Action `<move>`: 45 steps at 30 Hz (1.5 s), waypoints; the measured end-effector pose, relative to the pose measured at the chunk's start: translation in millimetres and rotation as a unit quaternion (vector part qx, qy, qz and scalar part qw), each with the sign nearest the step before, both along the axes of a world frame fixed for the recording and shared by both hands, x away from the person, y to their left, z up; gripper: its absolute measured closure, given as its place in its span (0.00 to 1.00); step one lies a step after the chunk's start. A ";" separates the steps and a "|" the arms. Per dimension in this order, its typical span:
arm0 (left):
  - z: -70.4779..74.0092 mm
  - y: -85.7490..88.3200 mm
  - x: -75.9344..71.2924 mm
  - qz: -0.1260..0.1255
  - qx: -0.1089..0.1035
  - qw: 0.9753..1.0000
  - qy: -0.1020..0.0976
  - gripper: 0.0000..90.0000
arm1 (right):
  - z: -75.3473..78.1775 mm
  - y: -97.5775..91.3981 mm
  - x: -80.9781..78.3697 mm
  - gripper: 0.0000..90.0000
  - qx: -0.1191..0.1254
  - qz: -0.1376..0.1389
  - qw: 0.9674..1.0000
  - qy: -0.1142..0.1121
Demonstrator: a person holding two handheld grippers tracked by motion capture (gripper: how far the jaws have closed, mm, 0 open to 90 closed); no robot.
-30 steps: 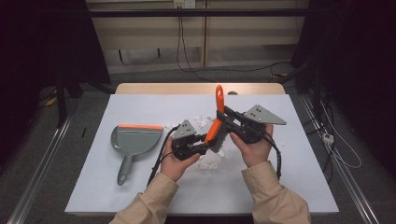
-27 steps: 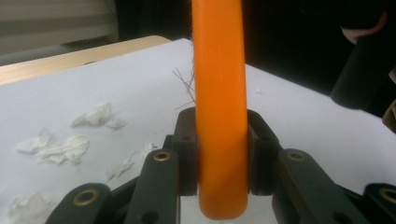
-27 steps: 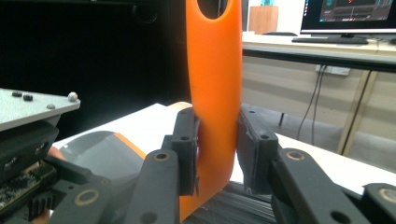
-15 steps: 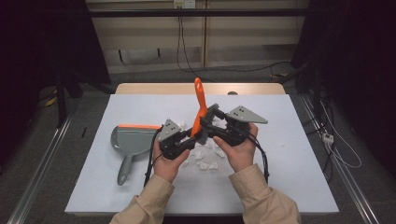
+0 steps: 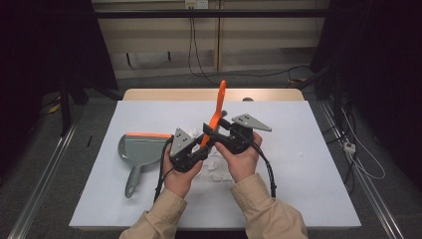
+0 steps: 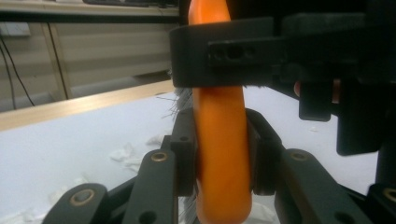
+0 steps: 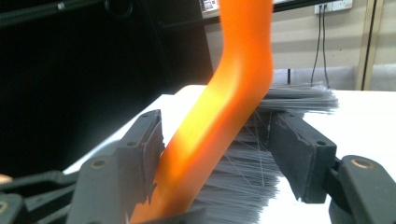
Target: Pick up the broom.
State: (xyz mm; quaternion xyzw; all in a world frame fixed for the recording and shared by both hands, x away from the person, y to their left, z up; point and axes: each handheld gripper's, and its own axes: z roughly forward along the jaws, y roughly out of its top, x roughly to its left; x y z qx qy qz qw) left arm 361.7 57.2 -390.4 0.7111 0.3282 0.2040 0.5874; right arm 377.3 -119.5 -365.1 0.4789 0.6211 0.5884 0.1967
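Sweeping gear is mid-handover above the bench (image 5: 298,199). High view: both hands meet over the middle, the left claw (image 5: 198,149) and right claw (image 5: 215,135) both at the lower end of an orange brush (image 5: 217,110), whose handle stands up and leans away. White paper scraps (image 5: 213,167) lie on the bench under the hands; more sit off to the right (image 5: 300,154). A grey dustpan (image 5: 140,154) with an orange lip lies flat just left of the left hand, with no scraps in it that I can make out.

Left gripper view: the left claw (image 6: 223,154) is clamped narrow on the brush handle (image 6: 222,154); the other claw crosses just above.

Right gripper view: the right claw (image 7: 217,144) straddles handle (image 7: 224,112) and grey bristles (image 7: 252,172), one jaw against the handle, the other at the bristles; likely gripping.

Judgement: early stage. Brush picked up, scraps unswept, pan waiting.
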 end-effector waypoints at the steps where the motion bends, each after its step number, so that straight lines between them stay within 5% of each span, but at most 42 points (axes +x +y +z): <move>1: -0.3 0.0 -0.4 0.002 0.004 1.000 -0.004 0.76 | -0.3 0.3 0.9 0.43 0.008 -0.002 1.000 0.007; 10: 1.1 -2.6 -3.3 0.008 0.026 0.999 -0.026 0.73 | -0.3 2.4 5.1 0.52 0.047 -0.008 0.998 0.042; 15: 1.2 -5.4 -4.8 0.020 0.042 0.998 -0.038 0.67 | 0.8 2.9 5.7 0.64 0.064 -0.004 0.996 0.058; 18: 1.8 -5.6 -4.4 0.022 0.031 0.999 -0.037 0.66 | 3.2 2.9 4.8 0.77 0.068 0.003 0.995 0.068; 26: 3.3 1.8 -1.3 0.000 0.014 1.000 -0.013 0.63 | 6.1 -2.3 6.6 0.78 0.033 0.009 0.998 0.046; 35: 5.6 26.5 -5.0 -0.027 0.008 1.000 0.008 0.33 | 18.1 -45.9 8.5 0.78 -0.001 0.011 0.999 0.046; 38: 4.9 35.9 -5.0 -0.033 0.011 0.999 0.006 0.28 | 22.0 -60.8 9.0 0.78 -0.032 0.009 0.998 0.049; 45: 0.6 56.0 -5.9 -0.033 0.006 0.999 0.024 0.23 | 20.4 -101.1 9.6 0.78 -0.058 0.002 0.993 0.102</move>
